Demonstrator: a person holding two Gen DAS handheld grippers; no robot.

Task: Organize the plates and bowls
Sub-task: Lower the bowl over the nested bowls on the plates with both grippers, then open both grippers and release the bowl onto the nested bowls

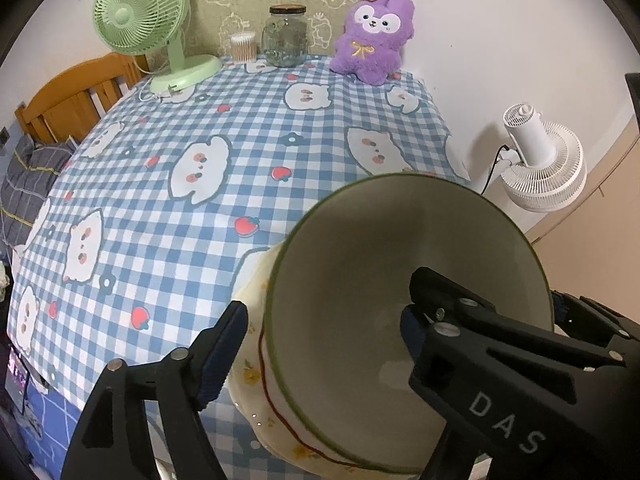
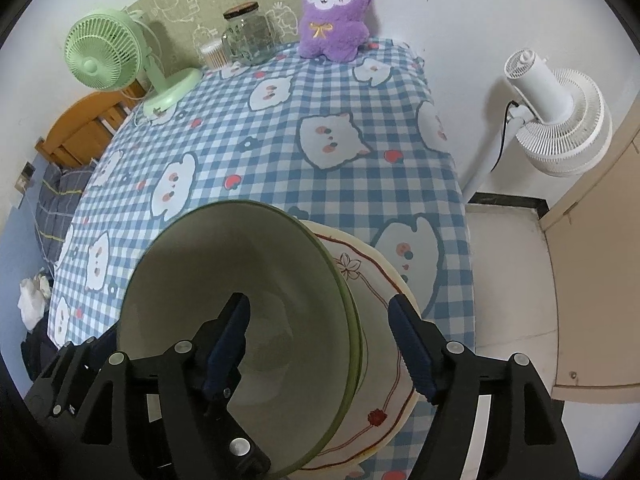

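Observation:
A wide cream bowl with a green rim (image 1: 352, 272) (image 2: 280, 280) sits nested in a cream dish with a red line and flower pattern (image 1: 256, 368) (image 2: 380, 360) at the near edge of the checked table. My left gripper (image 1: 320, 332) is open and straddles the near left rim: its left finger is outside the stack and its right finger inside the bowl. My right gripper (image 2: 320, 344) is open and straddles the right rim, left finger inside the bowl, right finger outside over the patterned dish.
The blue checked tablecloth (image 1: 200, 208) (image 2: 280, 128) covers the table. At the back stand a green desk fan (image 1: 136, 12) (image 2: 104, 52), a glass jar (image 1: 285, 36) (image 2: 248, 34), a cotton-swab box (image 1: 243, 46) and a purple plush toy (image 1: 374, 36) (image 2: 334, 12). A white floor fan (image 1: 540, 160) (image 2: 560, 112) stands right.

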